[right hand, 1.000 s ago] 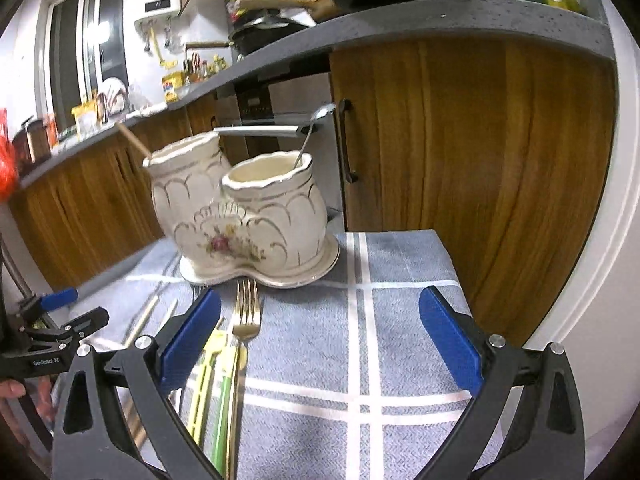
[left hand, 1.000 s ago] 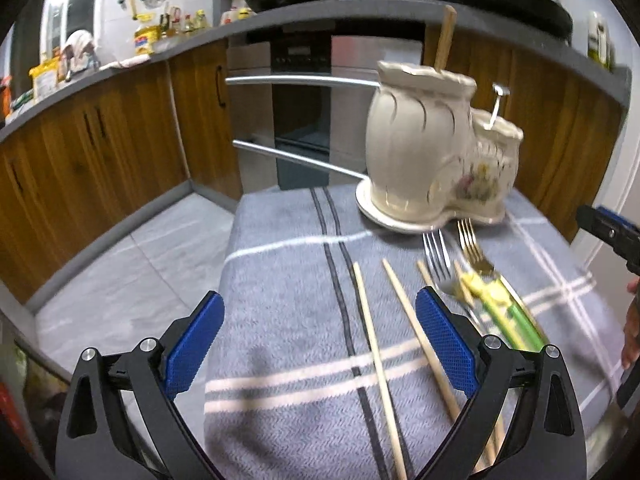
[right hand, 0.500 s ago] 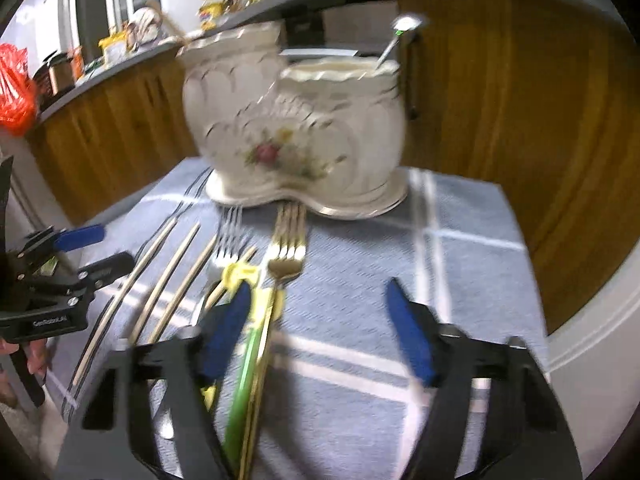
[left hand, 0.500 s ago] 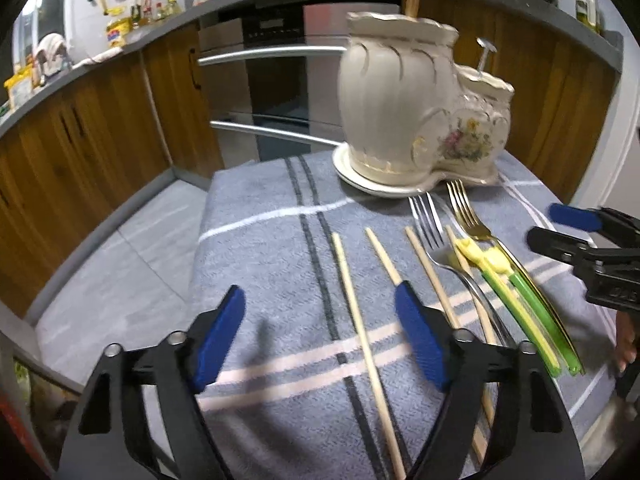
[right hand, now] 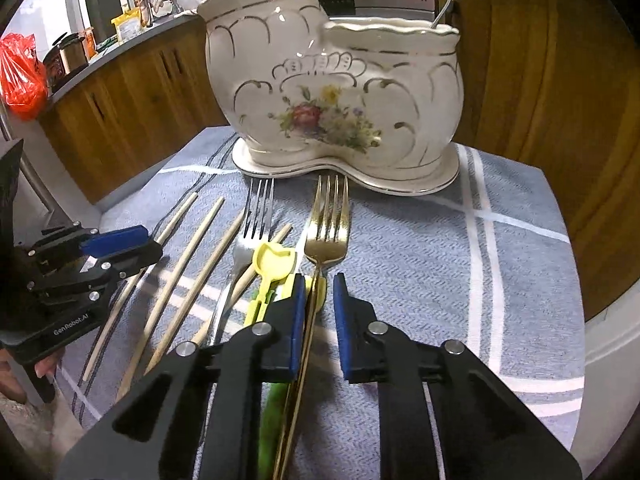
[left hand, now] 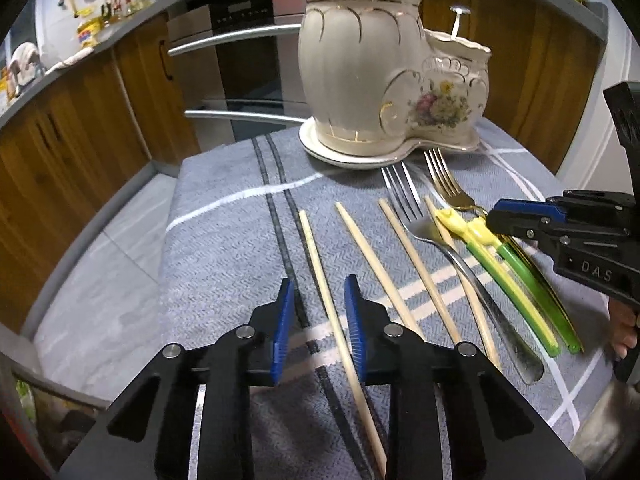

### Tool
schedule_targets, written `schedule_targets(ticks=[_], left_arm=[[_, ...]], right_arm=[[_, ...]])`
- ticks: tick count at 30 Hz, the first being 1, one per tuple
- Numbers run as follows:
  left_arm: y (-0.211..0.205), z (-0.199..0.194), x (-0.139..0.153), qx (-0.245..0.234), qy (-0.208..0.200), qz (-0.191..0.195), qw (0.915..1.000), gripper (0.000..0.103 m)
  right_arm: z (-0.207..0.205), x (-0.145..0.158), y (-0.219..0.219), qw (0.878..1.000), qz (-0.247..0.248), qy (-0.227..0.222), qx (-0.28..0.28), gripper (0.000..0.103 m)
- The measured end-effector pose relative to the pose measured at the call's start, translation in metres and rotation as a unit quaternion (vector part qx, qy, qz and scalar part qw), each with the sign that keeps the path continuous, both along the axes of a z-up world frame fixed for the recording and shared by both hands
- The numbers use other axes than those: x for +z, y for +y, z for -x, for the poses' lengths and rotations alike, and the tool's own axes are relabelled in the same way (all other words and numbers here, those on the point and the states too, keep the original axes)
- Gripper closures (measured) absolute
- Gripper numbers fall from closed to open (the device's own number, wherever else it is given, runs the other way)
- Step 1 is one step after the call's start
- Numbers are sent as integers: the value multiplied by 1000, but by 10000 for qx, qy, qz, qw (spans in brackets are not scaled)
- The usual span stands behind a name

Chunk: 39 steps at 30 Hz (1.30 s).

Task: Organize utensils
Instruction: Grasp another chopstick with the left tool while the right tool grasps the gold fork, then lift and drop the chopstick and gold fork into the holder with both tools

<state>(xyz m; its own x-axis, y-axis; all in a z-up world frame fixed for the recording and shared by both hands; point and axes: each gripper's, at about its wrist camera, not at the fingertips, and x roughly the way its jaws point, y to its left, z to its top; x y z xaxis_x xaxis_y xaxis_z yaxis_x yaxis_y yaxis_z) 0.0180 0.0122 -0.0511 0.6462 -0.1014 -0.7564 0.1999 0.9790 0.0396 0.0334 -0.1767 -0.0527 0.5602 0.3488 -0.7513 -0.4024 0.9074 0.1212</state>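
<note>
A cream floral ceramic holder (left hand: 360, 80) (right hand: 332, 92) stands at the back of a grey striped cloth (right hand: 440, 260); a chopstick stands in its tall pot and a spoon (right hand: 448, 0) in its low pot. Several wooden chopsticks, a silver fork (left hand: 404, 200), a gold fork (right hand: 326, 232) and two yellow-green plastic utensils (left hand: 500, 264) lie in front. My left gripper (left hand: 319, 282) is closing around the leftmost chopstick (left hand: 316, 248), which lies near the right pad with a gap still showing. My right gripper (right hand: 319, 280) is closing around the gold fork's handle, which lies against its left pad.
Wooden cabinets and an oven with bar handles (left hand: 240, 36) stand behind the small table. The tiled floor (left hand: 100, 280) drops away to the left. A red bag (right hand: 20, 76) and jars crowd the far counter. A hand shows at each picture's edge.
Both grippers came down and closer to the utensils, and both jaws narrowed from wide apart. The left now straddles the leftmost chopstick, the right the gold fork's handle.
</note>
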Motion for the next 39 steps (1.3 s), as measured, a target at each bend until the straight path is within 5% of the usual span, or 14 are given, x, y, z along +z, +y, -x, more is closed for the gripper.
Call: schedule_targets(ticks=[5,10,14,39], left_arm=[[3,-3,-1,20,23,63,10000,78],[6,-5,-1,61,15,73,10000,96],[10,-6,-1,65,26,195,9998,97],[29,6,34,254,-865,876,9921,98]], right_arm=[[-5,-1,-9,9993,-308,203,-15,90],[-4,-1,-18,9984,-495,282,-20,97],[3,3,-25,9983,-539,204,0,98],[65,73,-36,9803,-813,-1776,297,98]])
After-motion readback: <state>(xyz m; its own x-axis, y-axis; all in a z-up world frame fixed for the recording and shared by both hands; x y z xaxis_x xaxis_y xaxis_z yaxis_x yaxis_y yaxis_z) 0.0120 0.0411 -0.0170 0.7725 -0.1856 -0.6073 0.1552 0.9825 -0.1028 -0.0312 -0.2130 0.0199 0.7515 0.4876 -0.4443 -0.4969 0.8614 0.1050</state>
